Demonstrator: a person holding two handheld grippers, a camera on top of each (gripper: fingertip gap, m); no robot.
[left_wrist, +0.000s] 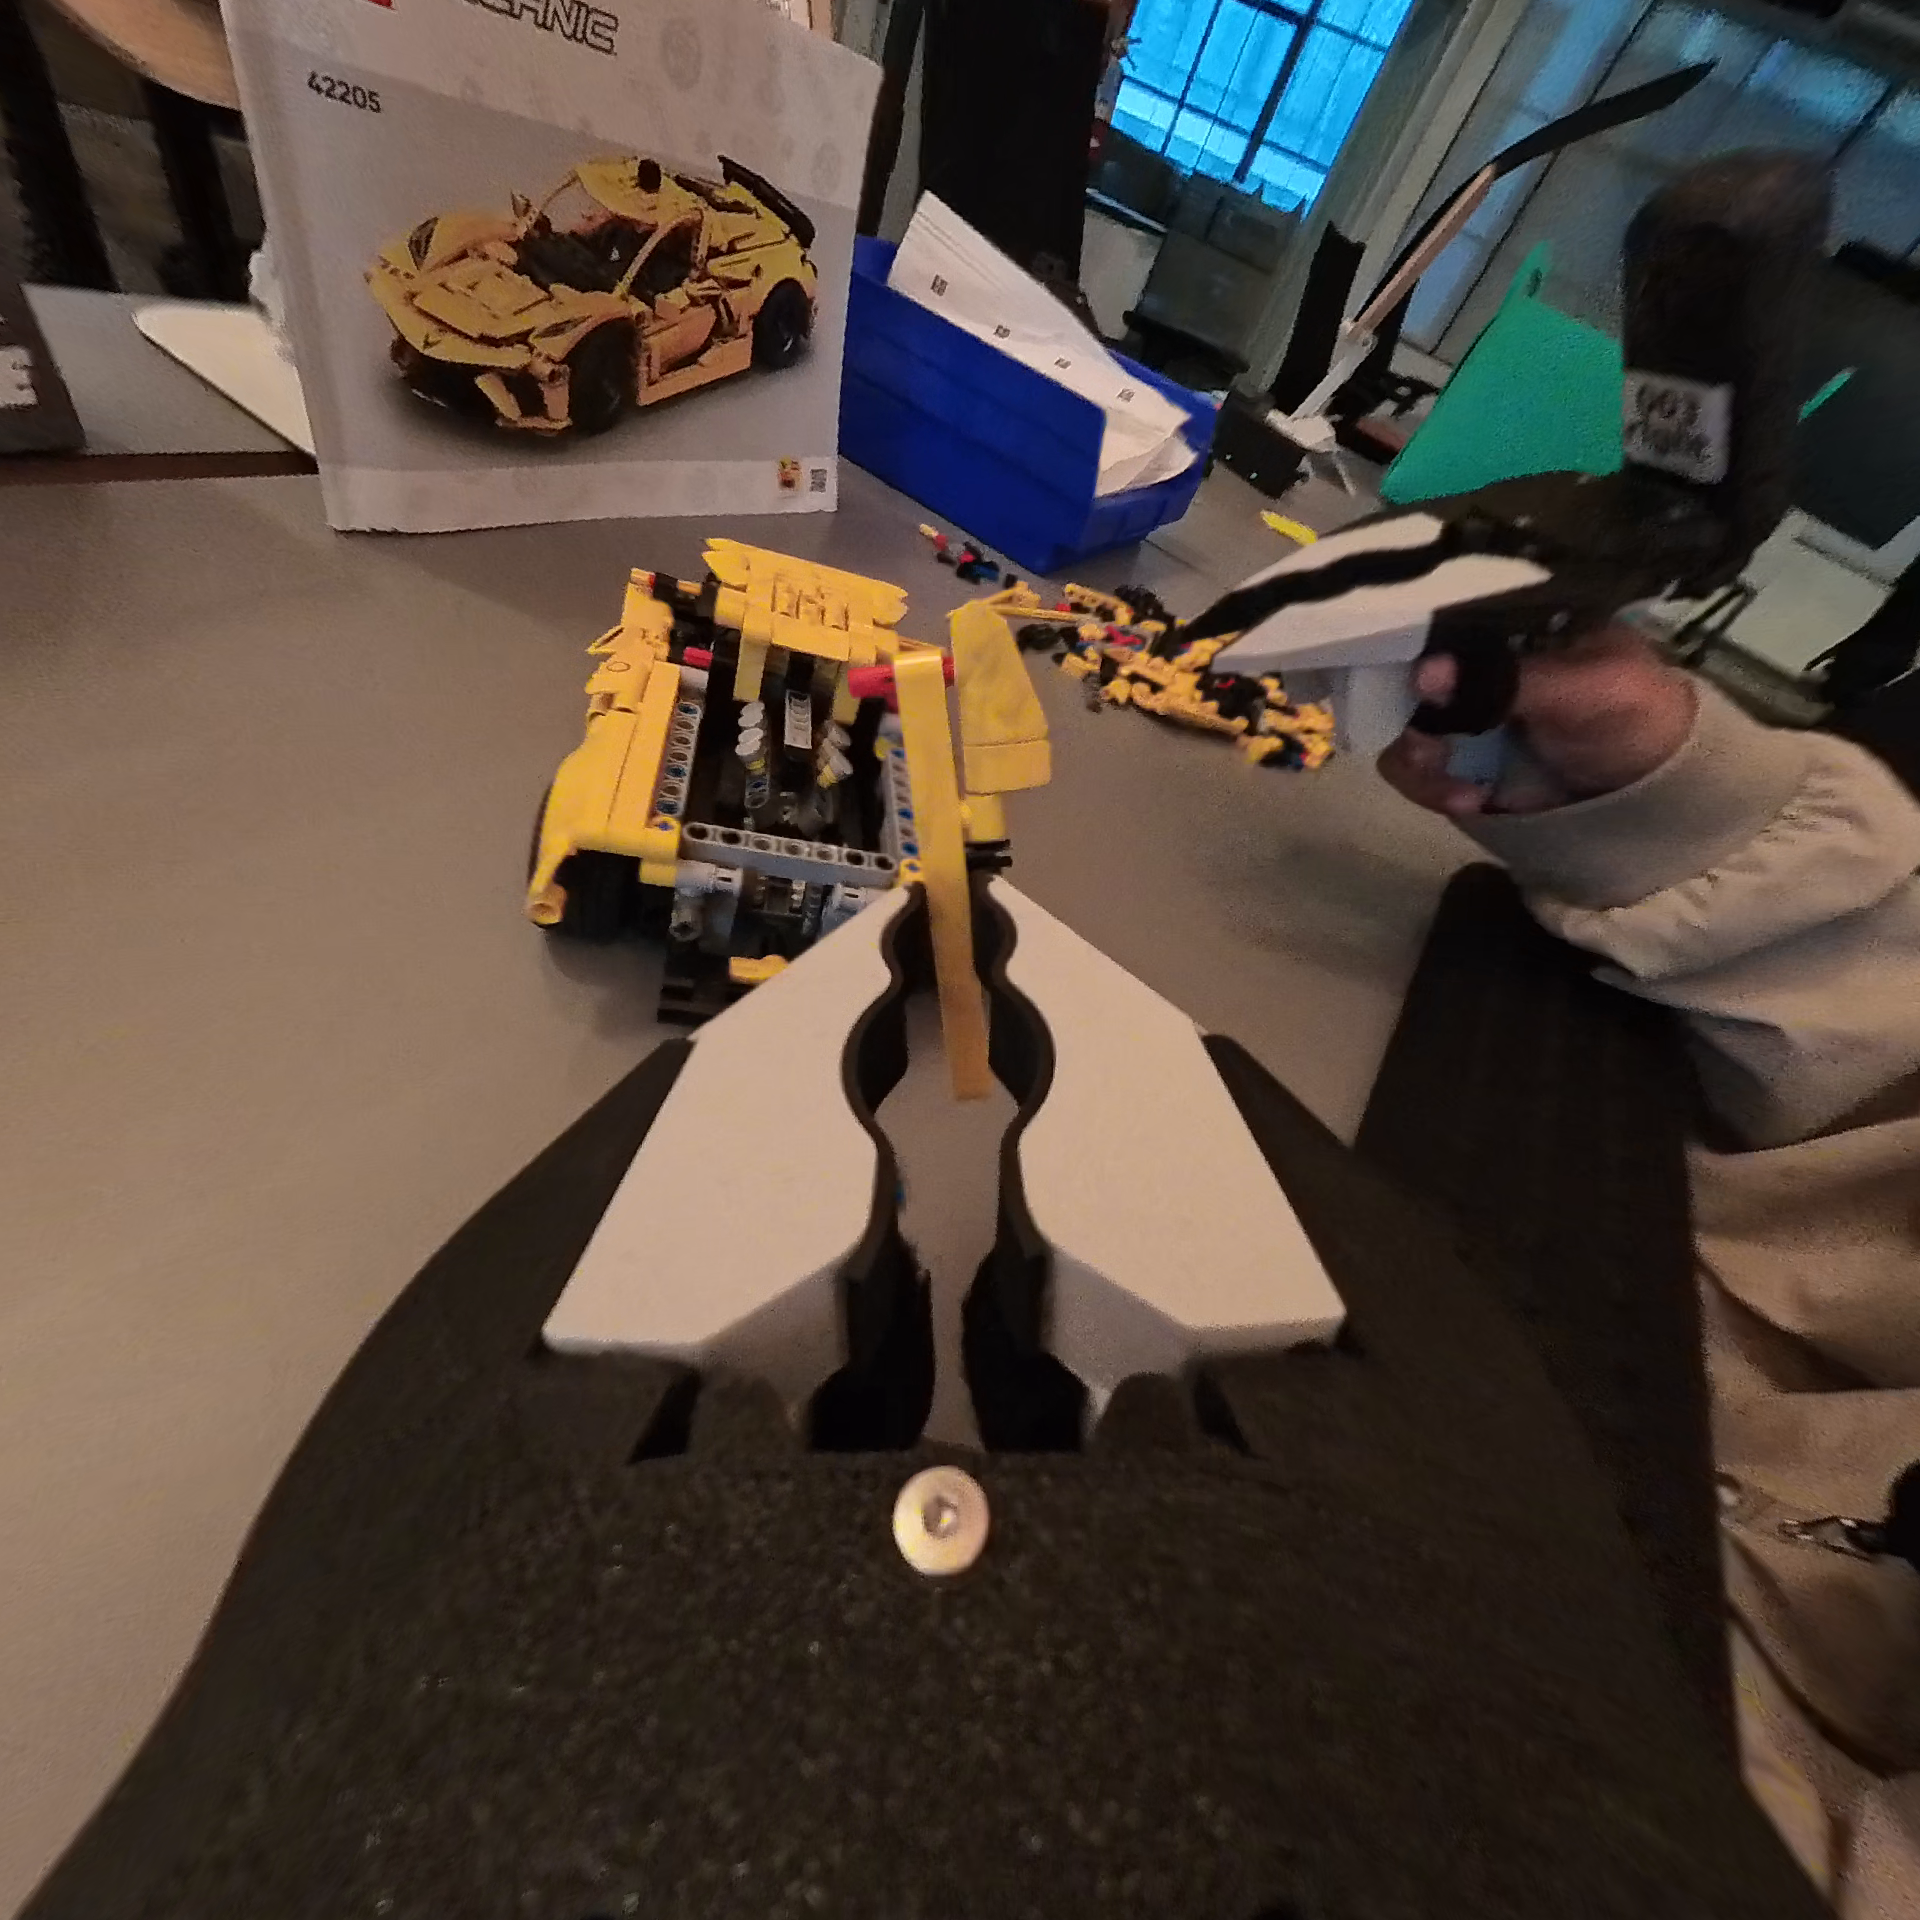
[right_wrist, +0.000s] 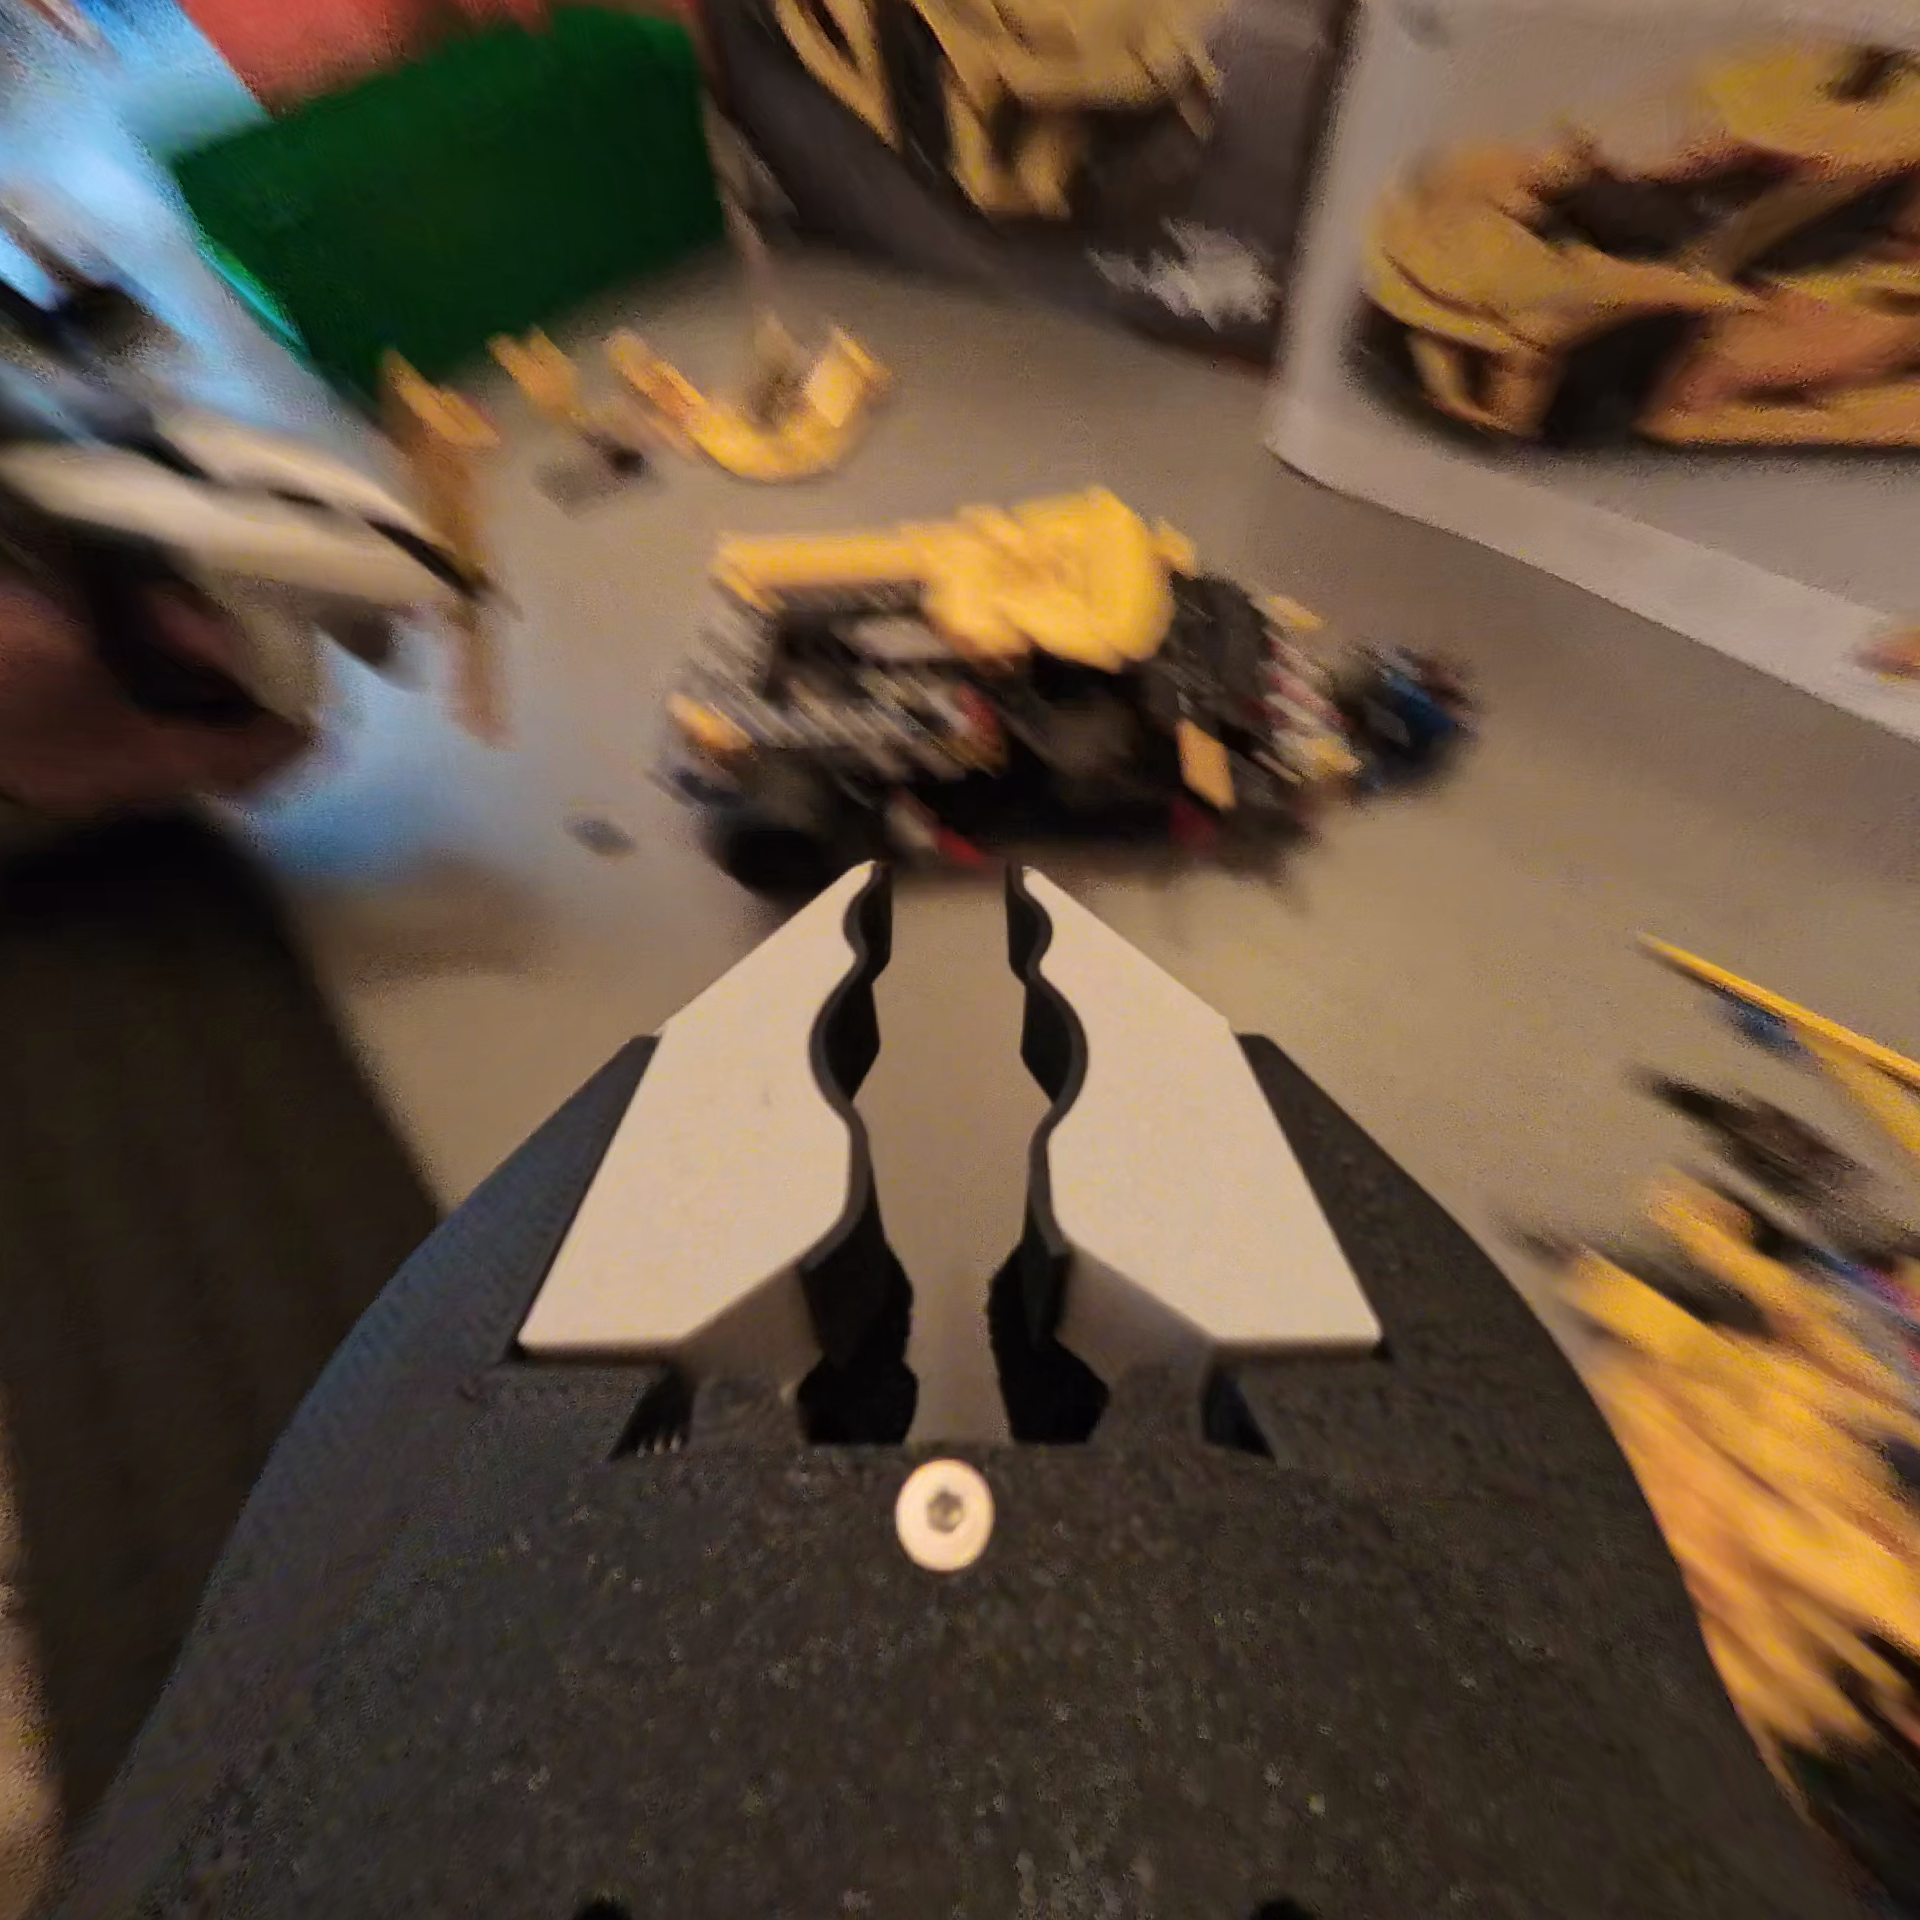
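My left gripper (left_wrist: 948, 894) is shut on a long thin yellow beam (left_wrist: 940, 790), which stands up and out past the fingertips. Just beyond it a partly built yellow and black brick car (left_wrist: 748, 769) sits on the grey table (left_wrist: 260, 831). My right gripper (right_wrist: 951, 878) is open and empty, a little above the table. It points at a blurred yellow and black car assembly (right_wrist: 1018, 707). It also shows in the left wrist view (left_wrist: 1340, 603), held by a hand over a pile of loose parts (left_wrist: 1195, 681). The left gripper (right_wrist: 260, 520) shows blurred in the right wrist view with the beam (right_wrist: 457, 551).
An instruction booklet (left_wrist: 561, 281) with a yellow car picture stands behind the car. A blue bin (left_wrist: 987, 436) with white paper is at the back right. More yellow pieces (right_wrist: 769, 416) lie near a green bin (right_wrist: 447, 177). Yellow and black parts (right_wrist: 1766, 1403) are at the right.
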